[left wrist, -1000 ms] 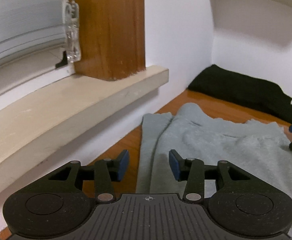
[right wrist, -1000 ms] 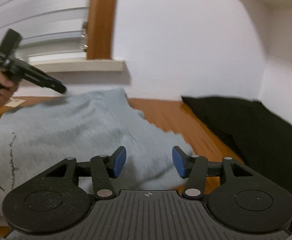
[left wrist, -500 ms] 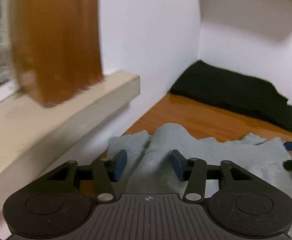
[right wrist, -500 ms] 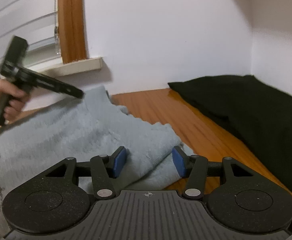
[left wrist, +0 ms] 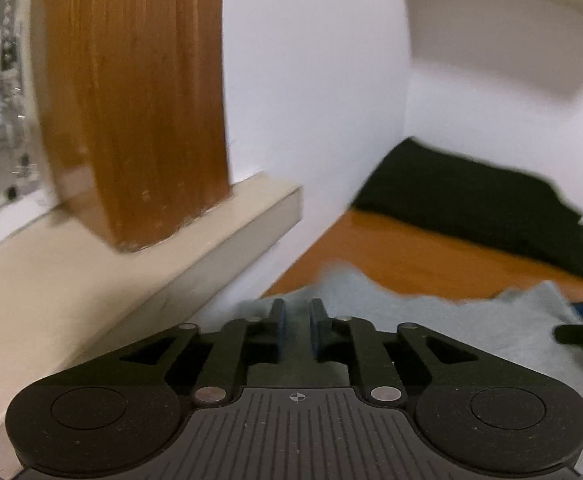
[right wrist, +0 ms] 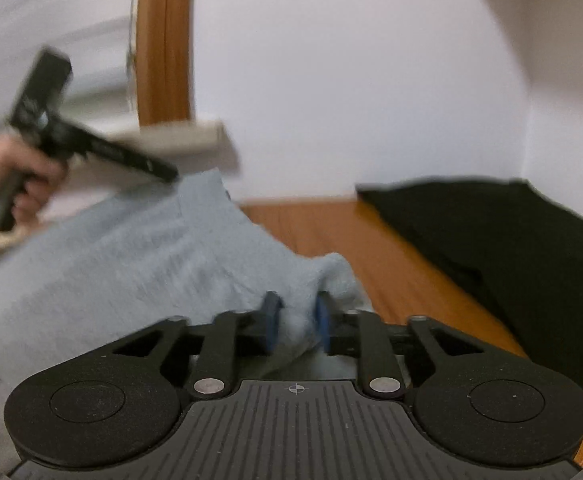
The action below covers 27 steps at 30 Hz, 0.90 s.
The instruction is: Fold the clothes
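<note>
Fabric is bunching along the far edge of one grey garment [right wrist: 139, 264] lying on the wooden table [right wrist: 375, 256]; the left gripper [left wrist: 296, 326] and right gripper [right wrist: 296, 322], jaws having just been closing, are each pinching that edge; bare wood is separating it from one black garment [right wrist: 511, 256] at far right.

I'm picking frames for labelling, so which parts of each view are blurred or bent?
Left wrist view: the wooden frame and black garment are motion-smeared; the left tool is sharp; the sill bows with fisheye. Right wrist view: the hand and grey garment smear; the right tool is crisp.
</note>
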Motion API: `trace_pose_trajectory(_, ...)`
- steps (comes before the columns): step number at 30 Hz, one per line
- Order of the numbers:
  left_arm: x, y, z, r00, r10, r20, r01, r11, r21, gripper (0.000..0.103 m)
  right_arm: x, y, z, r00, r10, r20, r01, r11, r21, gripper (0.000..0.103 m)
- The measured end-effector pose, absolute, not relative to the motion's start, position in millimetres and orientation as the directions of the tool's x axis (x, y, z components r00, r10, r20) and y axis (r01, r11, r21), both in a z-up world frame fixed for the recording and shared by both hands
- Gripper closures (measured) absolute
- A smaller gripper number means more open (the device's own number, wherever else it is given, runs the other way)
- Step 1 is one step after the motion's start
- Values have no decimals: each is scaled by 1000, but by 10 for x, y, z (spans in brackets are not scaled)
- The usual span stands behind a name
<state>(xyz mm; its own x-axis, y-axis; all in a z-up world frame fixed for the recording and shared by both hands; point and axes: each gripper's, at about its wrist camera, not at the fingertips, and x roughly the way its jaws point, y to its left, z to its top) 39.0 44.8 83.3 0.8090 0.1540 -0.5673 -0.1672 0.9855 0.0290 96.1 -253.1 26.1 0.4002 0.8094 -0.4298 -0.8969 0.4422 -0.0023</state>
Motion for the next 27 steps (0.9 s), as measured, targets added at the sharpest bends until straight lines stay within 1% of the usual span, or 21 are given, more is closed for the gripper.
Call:
trace_pose_trajectory(1,331,429,844,812,169,-559,-177,983,40,68,912,-2563,268,425,806,-413,-890,454,-30,60)
trace_pose_trajectory(2,257,422,862,816,175,-552,-182,982,42,59,862,-2596,275,449,802,-394,-883,466,-57,56)
trace_pose_trajectory(3,167,428,886,821,170,-546,-181,983,34,53,809,-2619,294,458,800,-388,-880,469,-73,55)
trace_pose_trajectory(5,-31,424,930,822,180,-540,-187,981,43,50,688,-2649,339,460,804,-377,-883,460,-97,55)
trace_pose_trajectory(6,-155,414,945,820,189,-539,-190,980,56,43,595,-2666,365,440,817,-372,-894,436,-99,55)
trace_pose_trajectory(7,-277,395,962,818,195,-541,-187,980,70,33,520,-2689,390,425,826,-371,-902,419,-100,55)
trace_pose_trajectory(8,-397,365,965,817,196,-542,-177,980,87,30,419,-2684,408,402,836,-374,-913,394,-102,55)
trace_pose_trajectory(12,-901,210,915,814,201,-546,-127,977,171,30,25,-2601,447,285,870,-402,-958,272,-90,55)
trace_pose_trajectory(16,-1222,43,820,786,239,-570,-92,957,275,31,-347,-2455,496,162,882,-443,-987,143,-75,55)
trace_pose_trajectory(21,-1544,-35,677,742,281,-609,-77,937,339,34,-729,-2283,559,90,877,-473,-994,48,-99,55)
trace_pose_trajectory(22,-1588,-29,638,729,292,-619,-81,935,346,37,-795,-2274,549,72,873,-483,-994,25,-102,58)
trace_pose_trajectory(24,-1614,47,545,700,311,-643,-104,935,339,37,-895,-2280,504,58,855,-516,-992,-8,-124,65)
trace_pose_trajectory(27,-1673,127,509,689,322,-650,-137,938,319,37,-982,-2332,469,75,839,-538,-990,-1,-140,65)
